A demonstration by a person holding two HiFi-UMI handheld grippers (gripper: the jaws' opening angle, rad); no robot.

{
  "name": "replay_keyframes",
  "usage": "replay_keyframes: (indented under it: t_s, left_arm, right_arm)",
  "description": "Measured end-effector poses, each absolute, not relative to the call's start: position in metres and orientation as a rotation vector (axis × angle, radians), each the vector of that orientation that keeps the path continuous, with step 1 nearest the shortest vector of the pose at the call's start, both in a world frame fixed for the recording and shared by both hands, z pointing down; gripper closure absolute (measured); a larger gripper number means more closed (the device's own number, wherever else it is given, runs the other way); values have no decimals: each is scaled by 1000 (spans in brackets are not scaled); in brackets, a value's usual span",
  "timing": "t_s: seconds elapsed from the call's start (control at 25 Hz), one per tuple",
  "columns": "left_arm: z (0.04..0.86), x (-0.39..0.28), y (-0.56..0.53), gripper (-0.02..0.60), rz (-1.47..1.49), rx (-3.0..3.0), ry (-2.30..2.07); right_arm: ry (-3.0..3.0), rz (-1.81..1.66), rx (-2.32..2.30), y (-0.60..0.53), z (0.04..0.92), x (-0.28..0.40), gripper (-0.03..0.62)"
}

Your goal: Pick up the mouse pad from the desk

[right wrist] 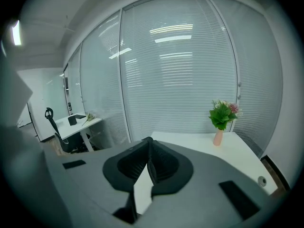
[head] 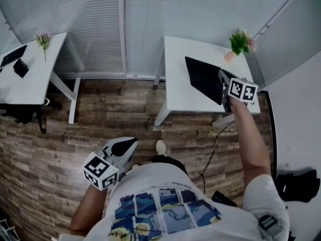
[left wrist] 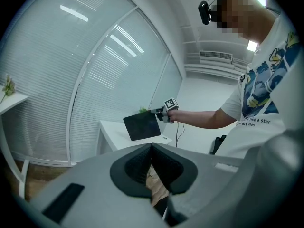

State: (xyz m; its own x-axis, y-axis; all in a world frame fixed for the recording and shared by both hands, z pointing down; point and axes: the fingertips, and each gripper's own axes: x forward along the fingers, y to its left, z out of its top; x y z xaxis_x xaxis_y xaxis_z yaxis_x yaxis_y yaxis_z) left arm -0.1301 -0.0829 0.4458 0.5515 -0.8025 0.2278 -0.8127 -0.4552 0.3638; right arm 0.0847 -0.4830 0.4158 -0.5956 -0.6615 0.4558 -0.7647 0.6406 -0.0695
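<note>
Status: the grasp is done and the lift looks done too. The right gripper (head: 223,87) has its fingers clenched on the mouse pad (head: 201,78) at the edge nearest the bench's right end, and holds it over the right half of the bench (head: 178,103). In the left gripper view the mouse pad (left wrist: 141,126) hangs from the right gripper (left wrist: 159,111), tilted up nearly on edge. White bench (left wrist: 111,133) top shows under its lower edge, so I read it as clear of the bench with no contact I can see. In the right gripper view the fingers (right wrist: 130,167) are pinched almost together. The pad shows there only as a thin edge-on sliver at most, with the bench top beyond. The flower vase (head: 239,43) sits at the bench's back right corner, near the pad's far edge but apart from it. The left gripper (head: 128,145) is well short of the bench, low over the wood floor (head: 100,114) and close to the person's body. Its fingers (left wrist: 133,165) are closed tip to tip on nothing; only floor shows through the gap below the tips. What's left, as I judge it: keep the pinch and hold the pad off the bench. The grip is on one edge only, so the pad may sag or swing.
</note>
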Motion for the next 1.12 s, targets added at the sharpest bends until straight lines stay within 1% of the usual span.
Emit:
replay_keyframes:
  t_s: [0.48, 1.12]
  left_arm:
    - [448, -130, -28, 578, 9, 2390, -1268]
    - [452, -118, 17, 578, -8, 2441, -1198]
  right_arm:
    - [-2546, 350, 1111, -403, 357, 70, 571]
    - [-2605, 312, 999, -302, 316, 46, 571]
